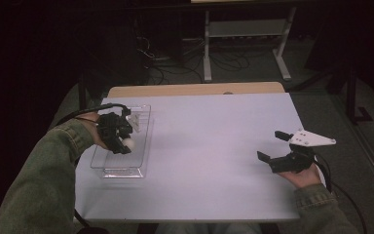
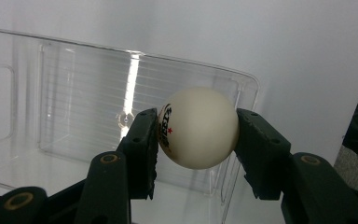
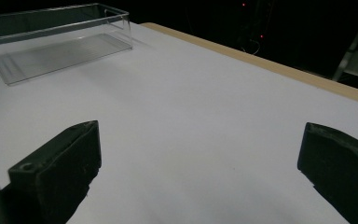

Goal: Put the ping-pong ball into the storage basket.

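The left hand-held gripper (image 1: 121, 141) pinched a white ball (image 1: 129, 144) between its two black jaws, one jaw on each side of it. In the left gripper view the ball (image 2: 198, 128) showed dark lettering and a small red star next to the left jaw, and it hung above the floor of a clear plastic tray (image 2: 74, 93), not touching it. In the high view the tray (image 1: 143, 146) lay on the left part of the white tabletop (image 1: 209, 146), its long side running away from the person, and the left hand-held gripper was held over its middle, with a cable trailing back from it over the green sleeve (image 1: 53, 165).

The right hand-held gripper (image 1: 272, 146) was well apart from the tray, near the right edge of the tabletop, with its jaws spread wide and nothing between them. A grey three-cornered plate (image 1: 314, 139) sat on top of it. In the right gripper view the bare tabletop (image 3: 191, 116) lay between the jaws, and the tray (image 3: 51, 42) stood far off at the upper left.
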